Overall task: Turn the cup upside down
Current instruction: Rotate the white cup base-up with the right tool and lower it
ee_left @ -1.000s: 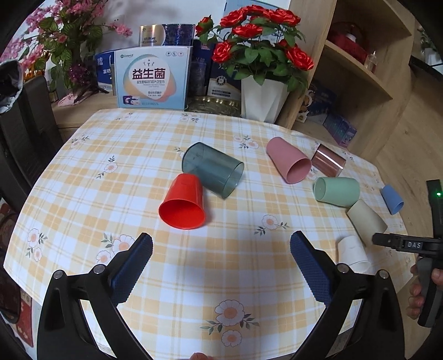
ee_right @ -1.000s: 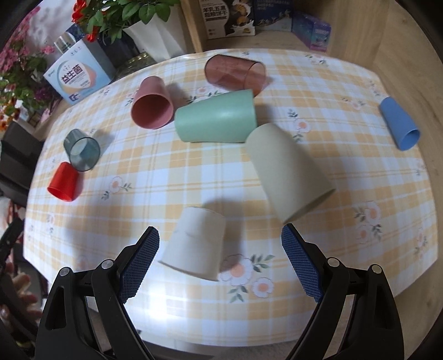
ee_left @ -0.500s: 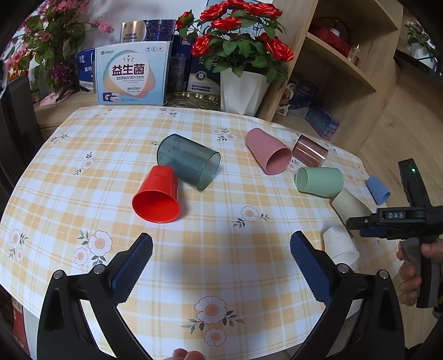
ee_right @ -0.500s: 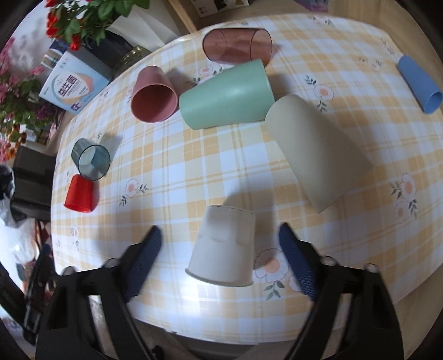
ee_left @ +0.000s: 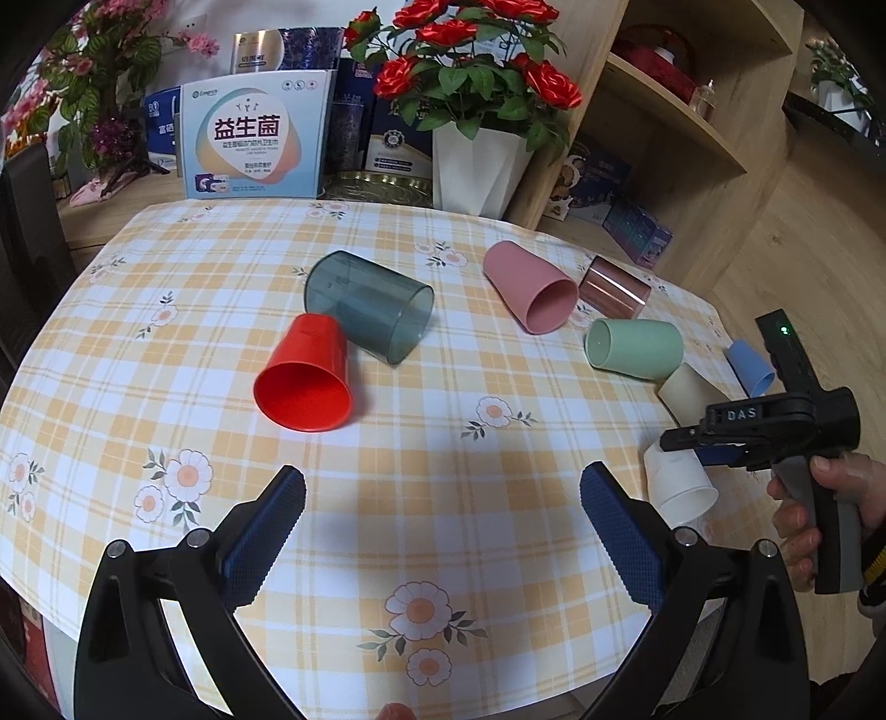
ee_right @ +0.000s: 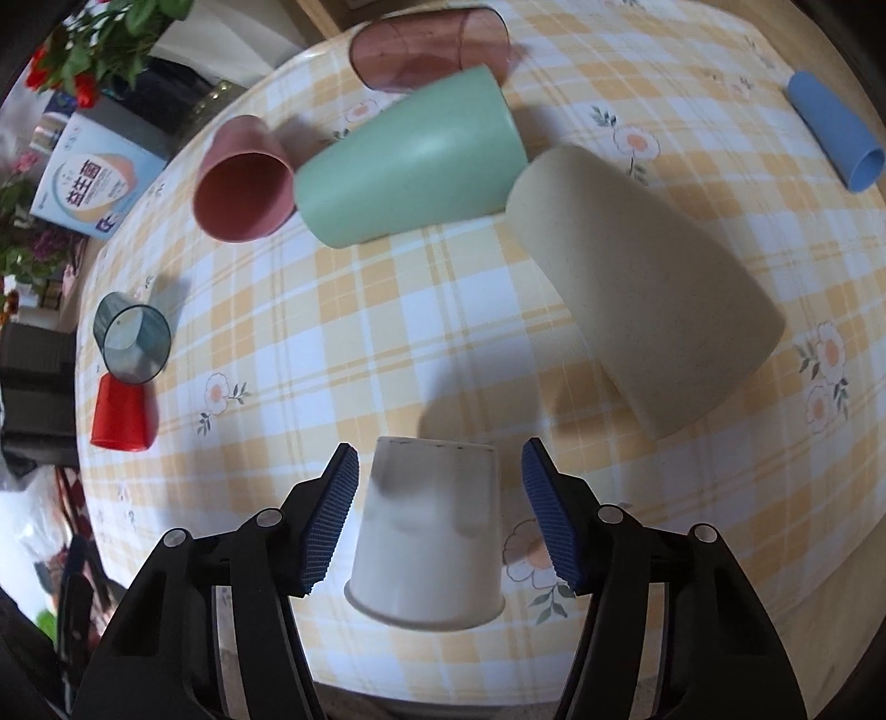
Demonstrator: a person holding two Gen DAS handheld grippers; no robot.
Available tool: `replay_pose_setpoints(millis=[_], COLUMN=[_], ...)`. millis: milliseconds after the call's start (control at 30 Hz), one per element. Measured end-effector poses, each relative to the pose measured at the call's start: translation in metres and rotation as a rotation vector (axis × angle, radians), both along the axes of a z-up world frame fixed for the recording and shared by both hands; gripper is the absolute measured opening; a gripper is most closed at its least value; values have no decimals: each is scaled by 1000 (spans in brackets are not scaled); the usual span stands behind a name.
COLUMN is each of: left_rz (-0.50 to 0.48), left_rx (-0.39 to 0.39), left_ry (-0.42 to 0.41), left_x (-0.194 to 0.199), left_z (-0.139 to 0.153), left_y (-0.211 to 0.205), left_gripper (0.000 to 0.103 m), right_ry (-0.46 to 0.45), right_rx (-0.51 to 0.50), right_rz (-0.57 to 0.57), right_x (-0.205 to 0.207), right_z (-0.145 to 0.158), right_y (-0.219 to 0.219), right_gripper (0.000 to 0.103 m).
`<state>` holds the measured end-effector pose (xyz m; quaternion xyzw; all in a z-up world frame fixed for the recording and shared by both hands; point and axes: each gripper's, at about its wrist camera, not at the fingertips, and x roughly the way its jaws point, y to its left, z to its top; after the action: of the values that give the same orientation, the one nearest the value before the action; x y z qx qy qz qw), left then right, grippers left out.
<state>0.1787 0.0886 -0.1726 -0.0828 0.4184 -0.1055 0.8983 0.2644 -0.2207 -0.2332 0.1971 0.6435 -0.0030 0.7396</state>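
Observation:
A white paper cup [ee_right: 429, 531] lies on its side near the table's front edge, rim toward me. My right gripper [ee_right: 440, 515] is open, its blue pads on either side of the cup and not touching it. In the left wrist view the white cup [ee_left: 678, 487] lies at the right under the right gripper [ee_left: 692, 443]. My left gripper [ee_left: 443, 531] is open and empty above the checked tablecloth [ee_left: 421, 476]. Several other cups lie on their sides: red [ee_left: 304, 376], dark clear [ee_left: 368, 304], pink [ee_left: 529, 285], green [ee_left: 634, 346], beige [ee_right: 642, 288], blue [ee_right: 836, 130].
A brown clear cup [ee_right: 429, 47] lies beyond the green one. A white pot of red roses [ee_left: 476, 160], a boxed product [ee_left: 255, 144] and other boxes stand behind the table. A wooden shelf [ee_left: 681, 127] stands at the right. The table edge is close under the white cup.
My right gripper has moved forward and down until its fingers straddle the white cup. The left gripper's view has shifted slightly; the cups have not moved.

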Motion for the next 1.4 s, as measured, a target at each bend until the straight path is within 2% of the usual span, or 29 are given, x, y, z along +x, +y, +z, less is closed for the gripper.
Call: replay_pose_setpoints(millis=[200, 300, 500, 700, 900, 1033, 1400], left_rz=[-9, 1, 11, -1, -16, -8, 17], left_rx=[-4, -7, -4, -14, -2, 1, 7], left_ry=[11, 21, 33, 72, 77, 86, 87], left_x=[-1, 0, -2, -3, -6, -7, -10], left_z=[-2, -3, -3, -8, -5, -5, 0], left_y=[-4, -4, -6, -18, -30, -34, -34], left_gripper=[97, 97, 97, 97, 97, 97, 97], right_ry=[10, -4, -60, -162, -252, -277, -357], right_rx=[38, 55, 71, 81, 40, 33, -77], right_rz=[-14, -11, 13, 48, 80, 85, 73], right_x=[-1, -3, -16, -42, -66, -75, -92], right_z=[-6, -4, 4, 16, 25, 29, 42], right_y=[-3, -3, -5, -10, -17, -21, -41], right_gripper=[57, 51, 50, 49, 49, 49, 48])
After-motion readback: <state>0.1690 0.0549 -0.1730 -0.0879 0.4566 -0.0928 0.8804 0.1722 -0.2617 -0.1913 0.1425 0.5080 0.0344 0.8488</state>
